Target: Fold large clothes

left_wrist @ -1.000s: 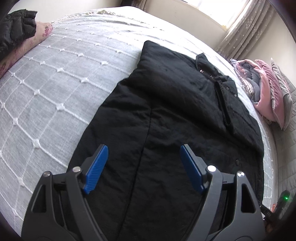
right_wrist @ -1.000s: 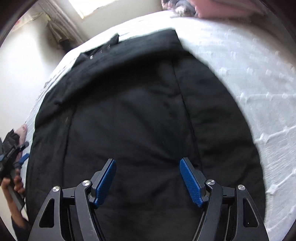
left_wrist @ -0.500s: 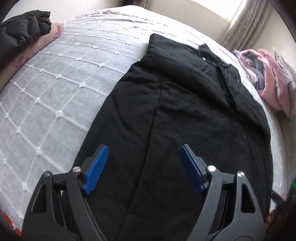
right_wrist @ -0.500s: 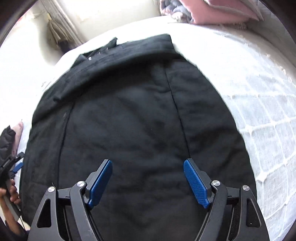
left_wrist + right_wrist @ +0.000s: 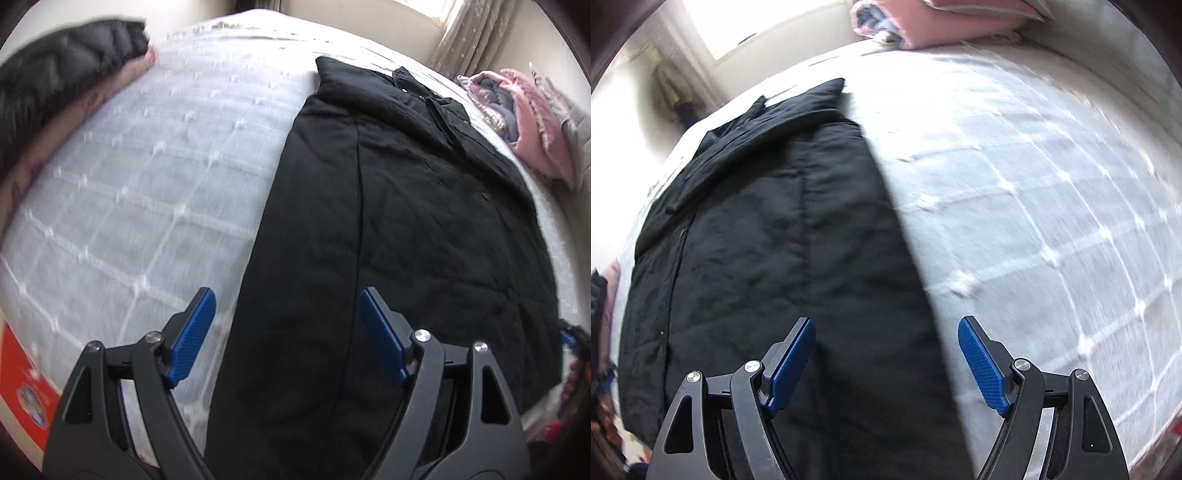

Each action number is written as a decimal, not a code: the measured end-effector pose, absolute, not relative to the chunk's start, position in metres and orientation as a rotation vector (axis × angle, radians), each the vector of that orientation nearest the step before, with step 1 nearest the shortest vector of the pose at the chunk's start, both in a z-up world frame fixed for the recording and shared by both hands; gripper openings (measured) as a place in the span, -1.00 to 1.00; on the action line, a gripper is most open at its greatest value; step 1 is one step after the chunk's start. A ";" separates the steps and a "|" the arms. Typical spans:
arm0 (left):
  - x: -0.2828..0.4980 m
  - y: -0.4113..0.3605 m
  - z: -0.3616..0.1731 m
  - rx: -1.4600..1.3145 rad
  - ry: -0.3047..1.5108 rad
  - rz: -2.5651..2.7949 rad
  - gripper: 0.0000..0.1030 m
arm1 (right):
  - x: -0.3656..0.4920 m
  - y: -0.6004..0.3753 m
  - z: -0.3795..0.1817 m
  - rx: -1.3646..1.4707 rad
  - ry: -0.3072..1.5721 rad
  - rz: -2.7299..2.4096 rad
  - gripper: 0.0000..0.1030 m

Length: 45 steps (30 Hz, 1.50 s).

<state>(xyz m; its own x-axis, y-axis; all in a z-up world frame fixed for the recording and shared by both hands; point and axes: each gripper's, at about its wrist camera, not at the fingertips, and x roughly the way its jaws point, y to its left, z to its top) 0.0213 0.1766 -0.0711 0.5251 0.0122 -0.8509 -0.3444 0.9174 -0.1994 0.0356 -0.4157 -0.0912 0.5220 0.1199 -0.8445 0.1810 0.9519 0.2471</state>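
A long black coat (image 5: pixel 399 221) lies flat on the bed, collar at the far end, both sleeves folded in over the body. It also shows in the right wrist view (image 5: pixel 768 258). My left gripper (image 5: pixel 284 332) is open and empty, hovering above the coat's left hem edge. My right gripper (image 5: pixel 886 362) is open and empty, hovering above the coat's right hem edge, one finger over cloth, one over the bedspread.
The bed has a grey-white quilted bedspread (image 5: pixel 155 177). A black puffer jacket (image 5: pixel 55 81) lies on a pink pillow at far left. Pink and grey folded bedding (image 5: pixel 524 110) sits at the far right, and shows in the right wrist view (image 5: pixel 942 22).
Both grippers have pulled back and apart toward the coat's hem: the left has shifted left to the left edge, the right has shifted right to the right edge. Both stay open.
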 end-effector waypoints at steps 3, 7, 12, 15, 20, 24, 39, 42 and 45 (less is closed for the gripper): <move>0.002 0.190 -0.071 -0.430 0.979 0.239 0.56 | 0.013 -0.438 -0.093 0.422 1.018 -0.014 0.56; -0.020 0.200 -0.078 -0.493 0.978 0.232 0.43 | -0.017 -0.456 -0.095 0.537 0.990 0.051 0.54; -0.037 0.189 -0.086 -0.495 0.985 0.190 0.10 | -0.046 -0.457 -0.094 0.589 0.959 0.087 0.27; -0.038 0.180 -0.093 -0.483 1.008 0.175 -0.10 | -0.058 -0.449 -0.100 0.605 0.980 0.108 -0.01; -0.033 0.169 -0.095 -0.431 1.011 0.201 -0.10 | -0.051 -0.444 -0.107 0.590 1.020 0.089 -0.05; -0.036 0.174 -0.098 -0.501 1.023 0.170 -0.10 | -0.051 -0.444 -0.109 0.634 1.019 0.136 -0.05; -0.033 0.163 -0.101 -0.440 1.028 0.218 -0.09 | -0.053 -0.455 -0.114 0.659 1.043 0.085 -0.39; -0.034 0.170 -0.104 -0.481 1.030 0.205 -0.09 | -0.052 -0.452 -0.115 0.633 1.054 0.073 -0.37; -0.033 0.169 -0.104 -0.473 1.029 0.206 -0.09 | -0.053 -0.451 -0.115 0.639 1.052 0.076 -0.34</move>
